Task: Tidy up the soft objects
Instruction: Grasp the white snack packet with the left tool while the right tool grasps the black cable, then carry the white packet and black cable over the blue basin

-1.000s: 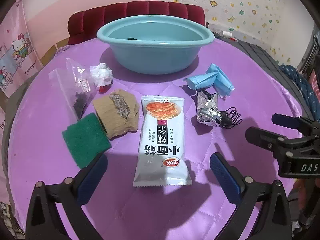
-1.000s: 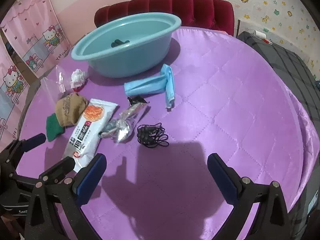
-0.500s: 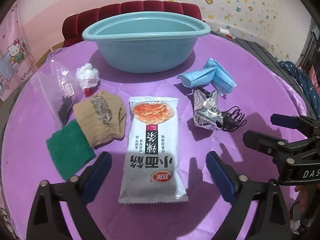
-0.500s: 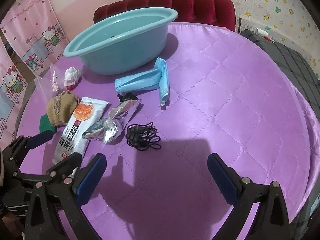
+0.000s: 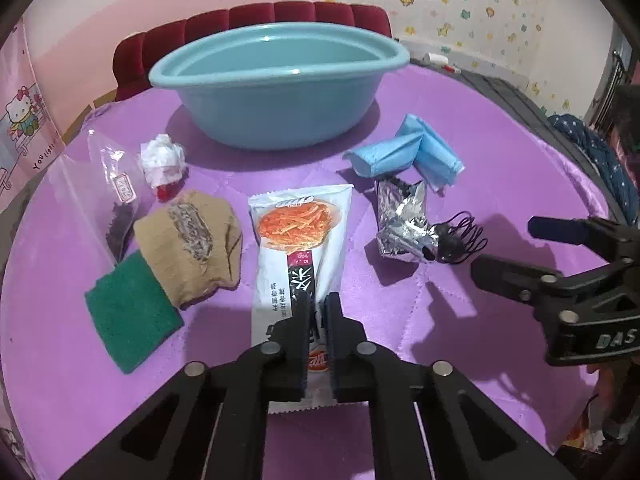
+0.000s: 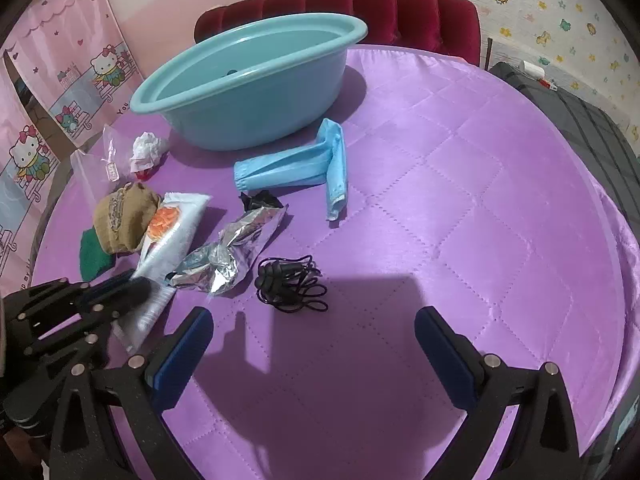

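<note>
Snack packet, white plastic with an orange food picture (image 5: 302, 256), lies flat on the quilted purple tablecloth (image 6: 460, 184), near end pinched between the closed jaws of the left gripper (image 5: 316, 312). Right gripper (image 6: 312, 344) hovers with jaws wide, nothing between them. Round teal plastic basin (image 5: 276, 108) sits behind; tan knitted sock (image 5: 192, 240), crumpled silver foil wrapper (image 5: 400, 220) flank the packet.

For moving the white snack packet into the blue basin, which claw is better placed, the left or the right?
The left claw. It is already shut on the near end of the snack packet, so it probably only needs to lift it to the basin. The right claw is open over bare purple cloth and holds nothing.
</note>
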Demonstrator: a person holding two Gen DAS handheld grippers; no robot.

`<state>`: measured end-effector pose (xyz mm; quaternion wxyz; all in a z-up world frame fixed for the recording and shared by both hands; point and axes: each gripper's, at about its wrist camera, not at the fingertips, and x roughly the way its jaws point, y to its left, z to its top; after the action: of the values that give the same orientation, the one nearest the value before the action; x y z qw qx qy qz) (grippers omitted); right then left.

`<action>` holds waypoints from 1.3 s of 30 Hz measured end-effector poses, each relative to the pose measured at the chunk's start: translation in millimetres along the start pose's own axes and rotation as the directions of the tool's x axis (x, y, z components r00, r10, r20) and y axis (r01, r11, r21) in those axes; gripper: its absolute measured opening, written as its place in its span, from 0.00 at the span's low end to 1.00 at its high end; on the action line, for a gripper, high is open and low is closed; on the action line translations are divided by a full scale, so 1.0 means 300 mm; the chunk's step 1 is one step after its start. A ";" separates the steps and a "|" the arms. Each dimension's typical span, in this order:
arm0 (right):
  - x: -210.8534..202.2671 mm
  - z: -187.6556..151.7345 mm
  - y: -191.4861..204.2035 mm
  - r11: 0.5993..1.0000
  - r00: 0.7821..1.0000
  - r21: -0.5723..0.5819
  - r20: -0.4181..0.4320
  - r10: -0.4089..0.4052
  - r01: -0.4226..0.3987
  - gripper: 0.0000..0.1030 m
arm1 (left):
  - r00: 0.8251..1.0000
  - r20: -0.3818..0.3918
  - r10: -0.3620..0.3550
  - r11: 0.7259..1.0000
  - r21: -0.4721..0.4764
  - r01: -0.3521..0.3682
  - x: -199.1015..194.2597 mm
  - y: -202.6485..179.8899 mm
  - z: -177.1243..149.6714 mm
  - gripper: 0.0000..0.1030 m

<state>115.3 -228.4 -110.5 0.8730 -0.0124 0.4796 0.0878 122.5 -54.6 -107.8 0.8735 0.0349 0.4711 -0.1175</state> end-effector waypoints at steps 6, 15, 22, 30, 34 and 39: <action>0.026 0.010 -0.004 1.000 1.000 -0.003 -0.025 0.014 -0.015 0.99 | 1.000 0.019 -0.006 1.000 -0.019 0.006 -0.052 0.006 0.008 0.05; 0.084 0.038 0.015 0.999 0.999 -0.038 -0.048 0.022 -0.024 0.77 | 0.999 0.042 -0.029 0.999 -0.043 0.030 -0.075 0.011 0.016 0.05; 0.111 0.067 0.040 0.997 0.998 -0.061 -0.050 0.038 -0.041 0.36 | 0.998 0.055 -0.025 0.999 -0.039 0.027 -0.080 0.001 0.020 0.05; 0.061 0.051 0.035 0.998 0.997 -0.052 -0.062 0.038 -0.041 0.26 | 0.999 0.038 -0.035 0.999 -0.032 0.036 -0.099 -0.013 0.029 0.05; 0.024 0.046 0.030 0.998 0.996 -0.040 -0.074 0.041 -0.044 0.21 | 0.999 0.024 -0.044 0.999 -0.028 0.045 -0.120 -0.017 0.045 0.05; -0.013 0.044 0.023 0.999 0.996 -0.017 -0.074 0.042 -0.044 0.19 | 0.999 0.015 -0.049 0.999 -0.014 0.050 -0.145 -0.023 0.055 0.05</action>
<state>123.2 -220.6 -99.6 0.8524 -0.0136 0.5109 0.1106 111.4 -56.6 -62.2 0.8740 0.0159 0.4662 -0.1359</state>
